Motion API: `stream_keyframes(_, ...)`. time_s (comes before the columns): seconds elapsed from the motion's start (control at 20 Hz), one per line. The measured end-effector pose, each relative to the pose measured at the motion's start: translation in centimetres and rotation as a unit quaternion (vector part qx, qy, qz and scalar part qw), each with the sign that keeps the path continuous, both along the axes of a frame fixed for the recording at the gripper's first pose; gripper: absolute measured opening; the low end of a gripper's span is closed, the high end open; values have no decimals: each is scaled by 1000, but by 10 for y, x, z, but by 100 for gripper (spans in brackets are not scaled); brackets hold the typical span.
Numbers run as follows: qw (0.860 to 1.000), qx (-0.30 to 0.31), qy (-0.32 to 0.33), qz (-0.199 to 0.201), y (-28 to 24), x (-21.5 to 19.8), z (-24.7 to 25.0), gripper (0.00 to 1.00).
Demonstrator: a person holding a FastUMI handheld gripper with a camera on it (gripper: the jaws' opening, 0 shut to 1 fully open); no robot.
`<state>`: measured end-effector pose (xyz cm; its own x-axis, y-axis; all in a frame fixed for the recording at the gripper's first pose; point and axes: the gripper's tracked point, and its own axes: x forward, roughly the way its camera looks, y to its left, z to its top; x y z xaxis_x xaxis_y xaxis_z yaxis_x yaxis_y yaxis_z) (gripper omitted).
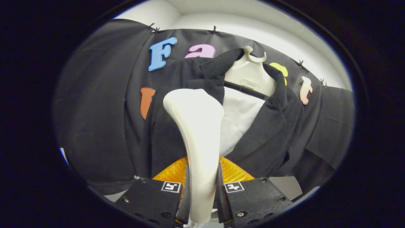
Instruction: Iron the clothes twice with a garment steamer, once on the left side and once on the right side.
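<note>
The tool [202,190] clamps the stiff, smooth garment steamer [197,126] by its handle, head against the soft black jacket [269,126].

Garment steamer [197,133] clamped by its handle between the fingers [186,193], head rising ahead of them. Jacket [269,133] just beyond the steamer, hung open on a hanger [250,74] up and to the right of the steamer's head. Steamer head over the jacket's left front panel. Inner lining [239,117] right of the steamer. Booth wall [95,104] behind the jacket.
</note>
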<state>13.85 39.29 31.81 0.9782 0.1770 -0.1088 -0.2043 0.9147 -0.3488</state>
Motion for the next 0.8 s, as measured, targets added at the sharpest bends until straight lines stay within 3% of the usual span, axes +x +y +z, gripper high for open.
stream_keyframes(0.8, 999, -16, 28, -17, -20, 1, -74, 37)
